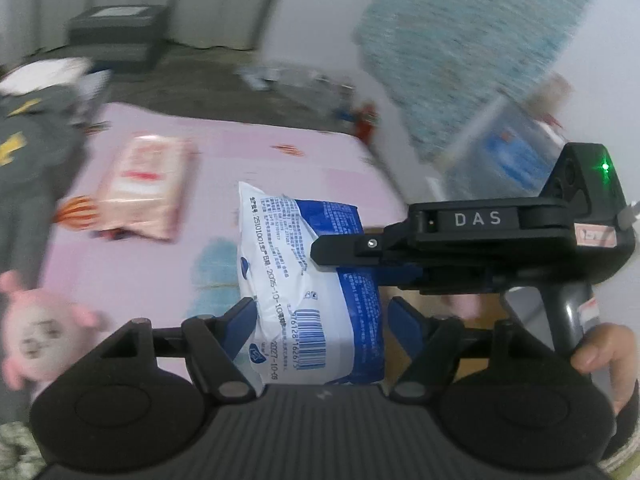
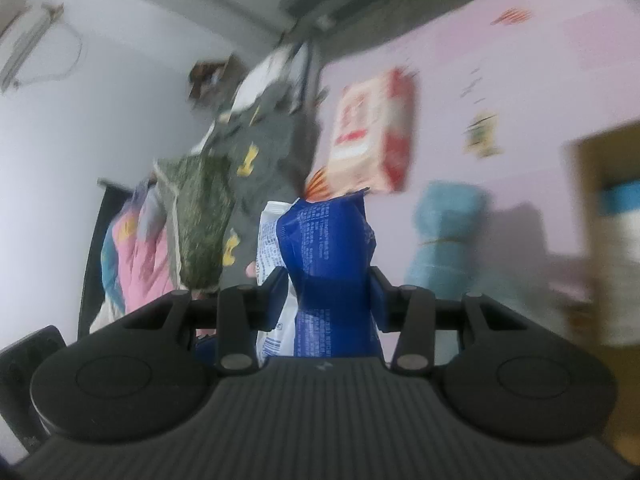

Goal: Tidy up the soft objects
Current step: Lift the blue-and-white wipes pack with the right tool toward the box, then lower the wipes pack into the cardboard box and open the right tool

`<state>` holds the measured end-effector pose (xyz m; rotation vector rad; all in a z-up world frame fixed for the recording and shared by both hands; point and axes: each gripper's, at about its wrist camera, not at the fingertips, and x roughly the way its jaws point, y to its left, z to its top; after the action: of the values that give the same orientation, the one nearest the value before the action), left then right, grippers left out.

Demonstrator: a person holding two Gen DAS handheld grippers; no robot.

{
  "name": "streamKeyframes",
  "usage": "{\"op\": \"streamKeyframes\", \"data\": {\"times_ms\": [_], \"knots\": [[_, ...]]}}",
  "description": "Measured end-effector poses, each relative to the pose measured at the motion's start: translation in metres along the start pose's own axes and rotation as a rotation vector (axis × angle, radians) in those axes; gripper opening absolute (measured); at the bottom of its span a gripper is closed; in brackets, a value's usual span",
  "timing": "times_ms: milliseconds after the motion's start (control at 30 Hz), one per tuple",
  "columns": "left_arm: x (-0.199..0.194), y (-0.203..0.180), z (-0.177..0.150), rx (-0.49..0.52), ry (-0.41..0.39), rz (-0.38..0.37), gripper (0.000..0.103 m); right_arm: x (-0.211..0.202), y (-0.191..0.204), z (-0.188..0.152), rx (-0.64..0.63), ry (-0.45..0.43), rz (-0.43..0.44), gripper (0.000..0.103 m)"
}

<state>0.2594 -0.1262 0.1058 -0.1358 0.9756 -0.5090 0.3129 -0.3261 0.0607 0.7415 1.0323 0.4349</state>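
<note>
A blue-and-white tissue pack (image 1: 312, 280) hangs above the pink bed sheet (image 1: 256, 152), gripped from two sides. My left gripper (image 1: 322, 316) is shut on its lower end, one blue pad at each side. My right gripper (image 1: 340, 264) reaches in from the right and clamps the pack's blue edge. In the right wrist view the same pack (image 2: 332, 248) stands pinched and creased between the fingers of the right gripper (image 2: 328, 280). A pink-and-white soft pack (image 1: 144, 188) (image 2: 372, 132) lies on the sheet beyond.
A pink plush toy (image 1: 36, 336) sits at the left, beside a grey garment (image 1: 32, 160). A rolled teal towel (image 2: 444, 236) lies on the sheet, with a cardboard box (image 2: 608, 200) at the right. Folded bedding (image 2: 136, 256) is piled at the left. A hand (image 1: 604, 352) holds the right gripper's handle.
</note>
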Motion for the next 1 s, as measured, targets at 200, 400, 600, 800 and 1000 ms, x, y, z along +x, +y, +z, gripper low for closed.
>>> {"op": "streamKeyframes", "data": {"times_ms": [200,400,600,800,1000], "knots": [[0.041,-0.094,-0.013,0.122,0.086,-0.113,0.073,-0.100,-0.070,-0.022,0.085,-0.117,-0.079,0.042],[0.091,-0.155,-0.043,0.207,0.211,-0.139,0.073,-0.148,-0.150,-0.050,0.195,-0.139,-0.132,0.043],[0.132,-0.171,-0.072,0.263,0.346,-0.101,0.072,-0.132,-0.220,-0.071,0.306,-0.068,-0.127,0.043],[0.131,-0.169,-0.081,0.288,0.362,-0.107,0.072,-0.092,-0.260,-0.085,0.375,0.017,-0.155,0.043],[0.094,-0.150,-0.075,0.264,0.271,-0.119,0.072,-0.089,-0.254,-0.089,0.325,-0.006,-0.207,0.042]]}}
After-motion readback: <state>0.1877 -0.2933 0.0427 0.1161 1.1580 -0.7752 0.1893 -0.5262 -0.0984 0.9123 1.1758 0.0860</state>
